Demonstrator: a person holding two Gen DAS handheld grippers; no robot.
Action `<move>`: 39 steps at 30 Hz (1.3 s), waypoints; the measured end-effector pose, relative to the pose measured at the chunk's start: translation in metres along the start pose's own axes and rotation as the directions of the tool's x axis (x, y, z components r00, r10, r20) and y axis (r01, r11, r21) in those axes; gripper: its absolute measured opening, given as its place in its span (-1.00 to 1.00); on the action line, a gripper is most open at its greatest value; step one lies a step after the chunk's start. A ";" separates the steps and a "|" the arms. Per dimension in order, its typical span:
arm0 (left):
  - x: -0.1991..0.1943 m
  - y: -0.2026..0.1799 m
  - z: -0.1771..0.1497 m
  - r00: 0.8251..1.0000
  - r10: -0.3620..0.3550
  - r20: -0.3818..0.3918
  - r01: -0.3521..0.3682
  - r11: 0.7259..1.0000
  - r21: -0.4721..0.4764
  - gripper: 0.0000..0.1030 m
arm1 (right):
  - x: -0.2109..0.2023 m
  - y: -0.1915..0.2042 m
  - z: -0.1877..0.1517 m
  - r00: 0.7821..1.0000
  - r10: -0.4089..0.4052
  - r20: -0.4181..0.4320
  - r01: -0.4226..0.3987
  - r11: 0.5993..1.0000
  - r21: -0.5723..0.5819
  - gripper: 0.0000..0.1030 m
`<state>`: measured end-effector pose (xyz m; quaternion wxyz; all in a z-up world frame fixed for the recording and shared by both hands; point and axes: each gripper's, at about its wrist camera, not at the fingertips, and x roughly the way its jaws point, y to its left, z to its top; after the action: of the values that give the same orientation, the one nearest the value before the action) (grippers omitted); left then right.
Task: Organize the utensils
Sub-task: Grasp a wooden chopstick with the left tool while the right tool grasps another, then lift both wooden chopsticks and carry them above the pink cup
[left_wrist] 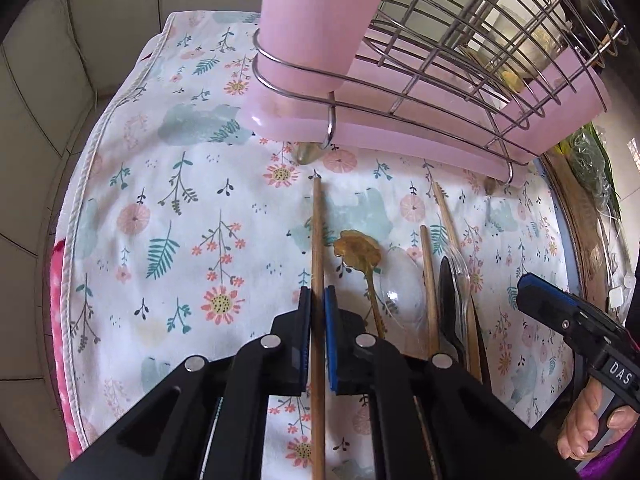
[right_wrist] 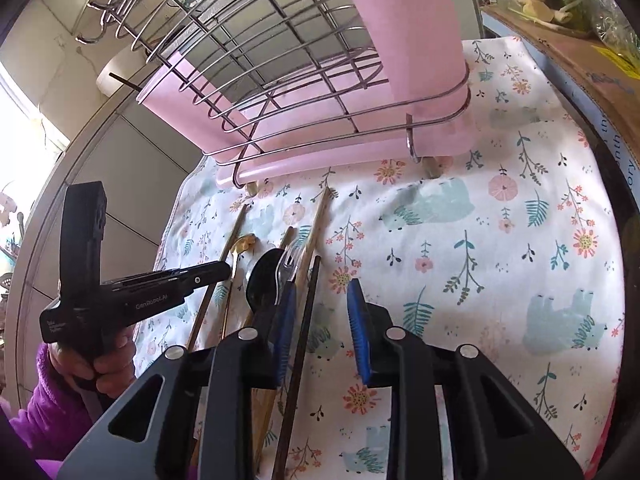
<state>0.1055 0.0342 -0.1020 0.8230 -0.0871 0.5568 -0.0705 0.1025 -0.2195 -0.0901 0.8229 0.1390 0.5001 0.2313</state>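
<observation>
Several utensils lie side by side on a floral cloth (left_wrist: pixel 180 208). My left gripper (left_wrist: pixel 318 294) is shut on a long wooden chopstick (left_wrist: pixel 317 232), which runs between its blue pads. To its right lie a gold spoon (left_wrist: pixel 356 252), a clear plastic spoon (left_wrist: pixel 404 280), another wooden chopstick (left_wrist: pixel 428 280) and a black spoon (left_wrist: pixel 448 300). My right gripper (right_wrist: pixel 322 286) is open, with a dark chopstick (right_wrist: pixel 310 312) lying between its fingers, close to the left pad and apart from the right one. The black spoon (right_wrist: pixel 264 276) lies just left of it.
A wire rack on a pink tray (left_wrist: pixel 440 80) with a pink tube (left_wrist: pixel 316 20) stands at the cloth's far side. A cardboard box with greens (right_wrist: pixel 580 52) borders the right. Tiled wall (left_wrist: pixel 48 100) lies to the left. A hand in a purple sleeve (right_wrist: pixel 60 400) holds the left gripper.
</observation>
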 end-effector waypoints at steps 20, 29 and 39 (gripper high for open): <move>-0.008 0.020 -0.011 1.000 -0.024 0.019 0.024 1.000 -0.017 -0.88 | 0.078 0.025 0.053 0.975 -0.212 -0.073 0.211 0.977 -0.014 -0.86; -0.028 0.018 -0.007 0.995 -0.042 0.093 0.046 0.998 -0.032 -0.88 | 0.037 0.025 0.041 0.993 -0.111 0.034 0.111 0.994 0.012 -0.90; -0.101 0.015 -0.009 0.932 -0.074 0.354 0.091 0.995 -0.031 -0.89 | -0.051 0.039 0.038 0.961 0.003 0.275 0.011 0.999 -0.049 -0.90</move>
<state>0.0597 0.0694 -0.0169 0.9036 -0.1407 0.3976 -0.0751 0.1068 -0.2121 -0.0159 0.8880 0.1480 0.3754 0.2205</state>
